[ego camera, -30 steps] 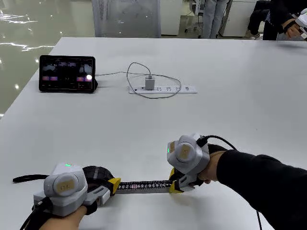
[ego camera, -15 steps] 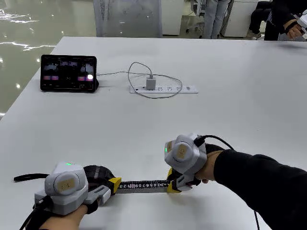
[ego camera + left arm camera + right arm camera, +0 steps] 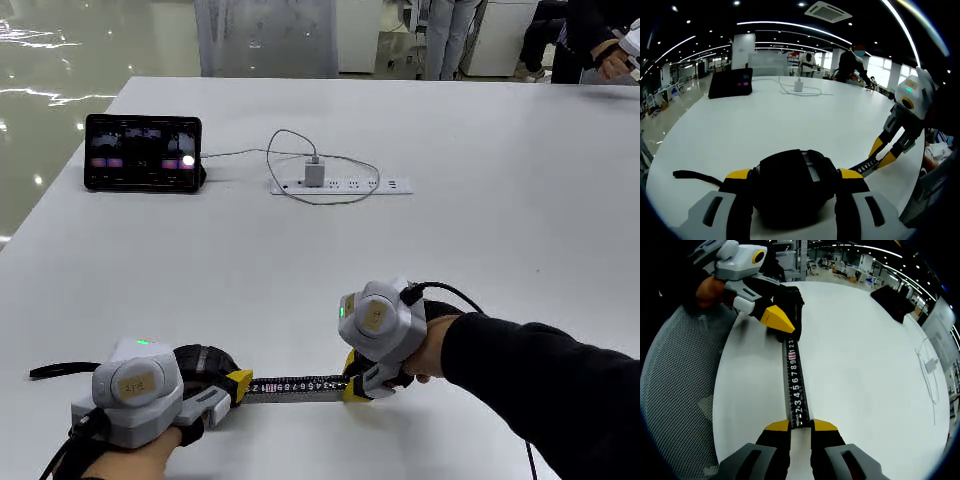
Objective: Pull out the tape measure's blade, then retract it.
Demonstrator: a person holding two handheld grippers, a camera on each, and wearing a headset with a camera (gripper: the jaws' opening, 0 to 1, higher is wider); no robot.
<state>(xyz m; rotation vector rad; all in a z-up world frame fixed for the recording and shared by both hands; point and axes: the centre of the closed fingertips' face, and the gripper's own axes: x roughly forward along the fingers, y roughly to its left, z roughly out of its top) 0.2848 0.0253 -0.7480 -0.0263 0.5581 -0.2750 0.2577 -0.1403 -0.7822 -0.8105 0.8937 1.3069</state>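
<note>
A black tape measure case (image 3: 205, 368) (image 3: 792, 182) rests on the white table (image 3: 330, 250) at the near left, held between the yellow-tipped jaws of my left gripper (image 3: 222, 388) (image 3: 794, 175). Its black strap (image 3: 55, 371) (image 3: 695, 176) trails to the left. A short length of numbered blade (image 3: 295, 385) (image 3: 795, 385) runs right from the case (image 3: 790, 302) to my right gripper (image 3: 352, 390) (image 3: 801, 425), which is shut on the blade's end. In the left gripper view the right gripper (image 3: 880, 159) pinches the blade (image 3: 867, 165) at the right.
A tablet (image 3: 142, 153) stands at the far left of the table. A white power strip (image 3: 340, 185) with a charger and looped cable (image 3: 300, 150) lies mid-table beyond the grippers. People stand past the far edge (image 3: 445, 35).
My right gripper has moved left toward the case with the blade's end, so less blade shows. The left gripper and case have stayed put.
</note>
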